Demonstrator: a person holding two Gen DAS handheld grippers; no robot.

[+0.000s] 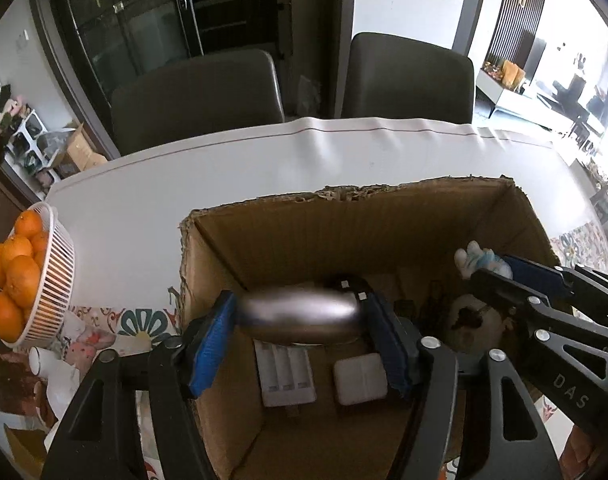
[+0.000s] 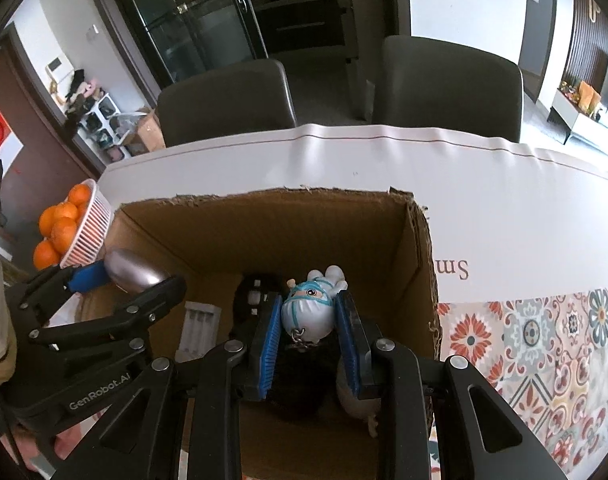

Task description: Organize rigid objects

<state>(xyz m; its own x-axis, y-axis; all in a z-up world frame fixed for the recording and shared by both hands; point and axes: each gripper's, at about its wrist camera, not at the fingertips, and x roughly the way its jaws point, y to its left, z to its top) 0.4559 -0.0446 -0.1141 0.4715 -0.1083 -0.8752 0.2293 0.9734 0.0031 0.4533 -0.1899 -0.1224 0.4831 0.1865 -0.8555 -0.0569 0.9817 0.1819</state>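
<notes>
Over the cardboard box [image 1: 288, 240], the left gripper [image 1: 300, 320] clamps a silver oval object [image 1: 300, 314]; at its 3 o'clock, the right gripper [image 2: 310, 320] pinches a small figurine [image 2: 308, 310].

I am looking across a white-covered table [image 1: 232, 184] toward two dark upholstered chairs [image 2: 224, 100] standing side by side at its far edge. Behind them a tall black glass-door cabinet [image 2: 184, 12] is reflecting the room. Strong daylight is pouring in from the right, washing out a low white sideboard [image 1: 520, 100]. A white cubby shelf [image 2: 100, 120] is sitting by the left wall.
</notes>
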